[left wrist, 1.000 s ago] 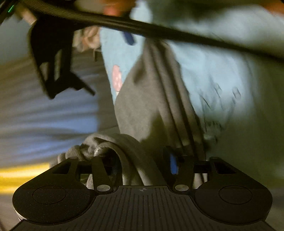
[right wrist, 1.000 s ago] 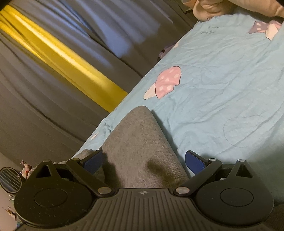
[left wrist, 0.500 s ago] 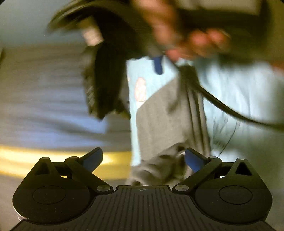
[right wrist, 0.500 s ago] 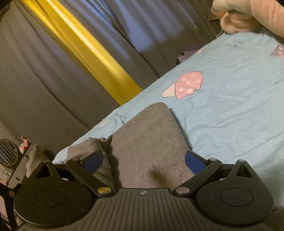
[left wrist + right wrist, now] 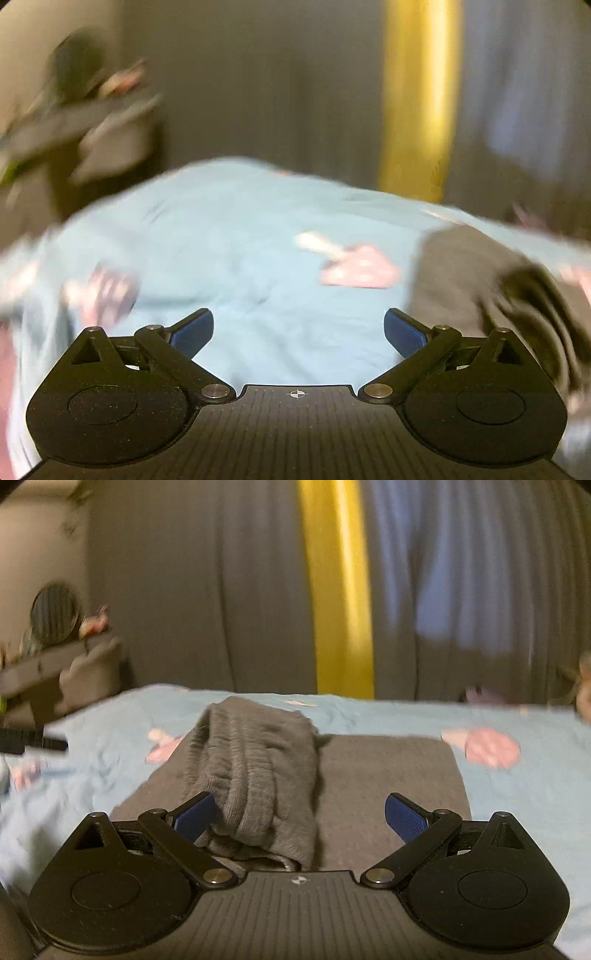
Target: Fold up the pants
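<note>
The grey pants (image 5: 332, 775) lie folded on the light blue sheet (image 5: 517, 797), with the ribbed waistband bunched on top at their left half. My right gripper (image 5: 299, 812) is open and empty, just in front of the pants, its fingers apart on either side of the fold. In the blurred left wrist view the pants (image 5: 454, 273) lie at the right. My left gripper (image 5: 298, 330) is open and empty over bare sheet (image 5: 221, 240), left of the pants.
Grey curtains (image 5: 221, 590) with a yellow stripe (image 5: 340, 590) hang behind the bed. A shelf with a small fan (image 5: 55, 616) stands at the far left. Pink mushroom prints (image 5: 491, 747) dot the sheet.
My left gripper opened, let go of the pants and swung left, away from them. My right gripper stayed open and levelled out, pulling back so the whole folded pants show.
</note>
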